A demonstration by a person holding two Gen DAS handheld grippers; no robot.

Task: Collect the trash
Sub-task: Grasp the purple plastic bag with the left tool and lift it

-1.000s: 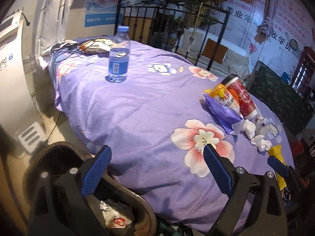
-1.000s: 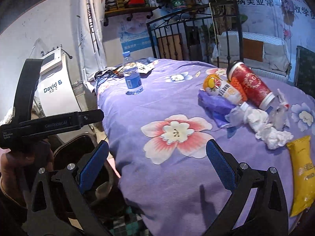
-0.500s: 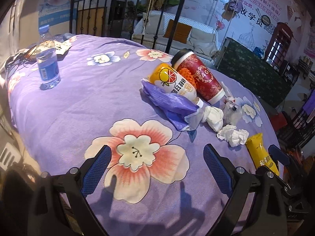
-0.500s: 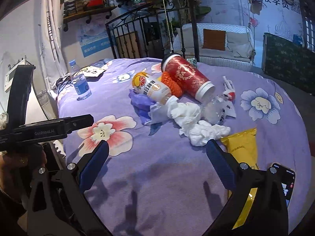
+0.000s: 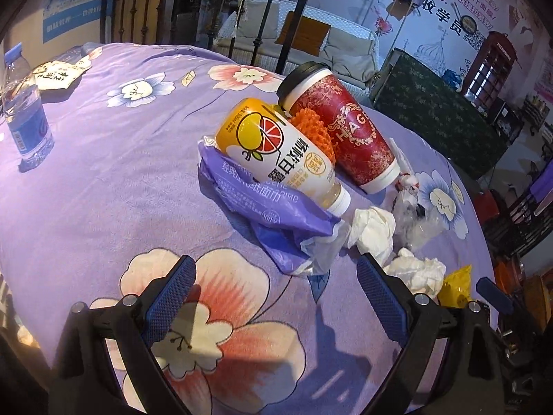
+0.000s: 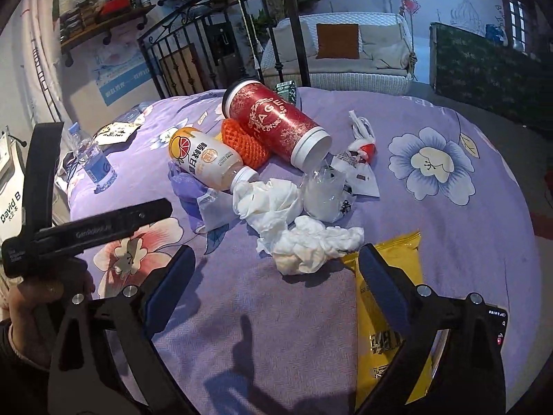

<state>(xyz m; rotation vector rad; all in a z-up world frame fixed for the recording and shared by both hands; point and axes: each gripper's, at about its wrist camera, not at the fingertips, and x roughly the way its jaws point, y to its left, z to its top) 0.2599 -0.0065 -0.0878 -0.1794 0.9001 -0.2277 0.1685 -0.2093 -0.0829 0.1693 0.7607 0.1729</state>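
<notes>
Upright water bottle (image 5: pixel 24 110), floral purple cloth (image 5: pixel 114 180)

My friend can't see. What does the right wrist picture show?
Open tongs hover over crumpled white tissues on a purple flowered cloth. Behind lie a red cup, an orange-label bottle and a yellow packet.
</notes>
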